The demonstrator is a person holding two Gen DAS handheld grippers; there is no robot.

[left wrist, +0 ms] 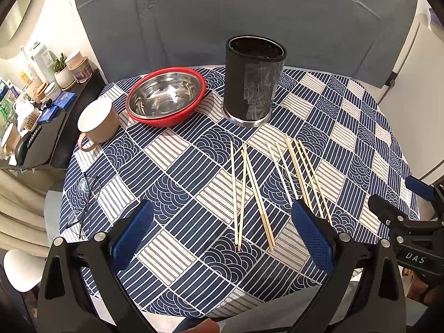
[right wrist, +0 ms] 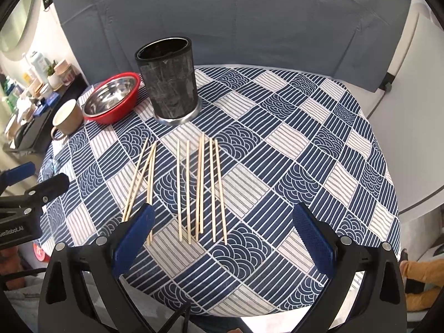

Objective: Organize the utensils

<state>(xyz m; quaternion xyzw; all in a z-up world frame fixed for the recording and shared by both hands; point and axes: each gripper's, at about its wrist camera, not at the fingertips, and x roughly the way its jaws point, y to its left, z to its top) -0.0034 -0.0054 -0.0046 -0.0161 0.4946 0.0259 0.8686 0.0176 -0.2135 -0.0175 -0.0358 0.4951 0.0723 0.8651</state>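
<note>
Several pale wooden chopsticks (left wrist: 251, 191) lie side by side on the patterned tablecloth (left wrist: 172, 166), pointing toward a black cylindrical holder (left wrist: 254, 80) standing upright behind them. They also show in the right wrist view (right wrist: 188, 188), with the holder (right wrist: 170, 82) at the back left. My left gripper (left wrist: 222, 236) is open and empty, hovering above the near ends of the chopsticks. My right gripper (right wrist: 222, 236) is open and empty above the table's near edge, with the chopsticks' near ends between its fingers. Each gripper shows at the edge of the other's view.
A steel bowl inside a red bowl (left wrist: 166, 97) and a beige mug (left wrist: 97, 123) stand left of the holder. Eyeglasses (left wrist: 83, 202) lie at the table's left edge. A cluttered black shelf (left wrist: 41, 105) stands left of the table. A grey headboard (left wrist: 236, 14) is behind.
</note>
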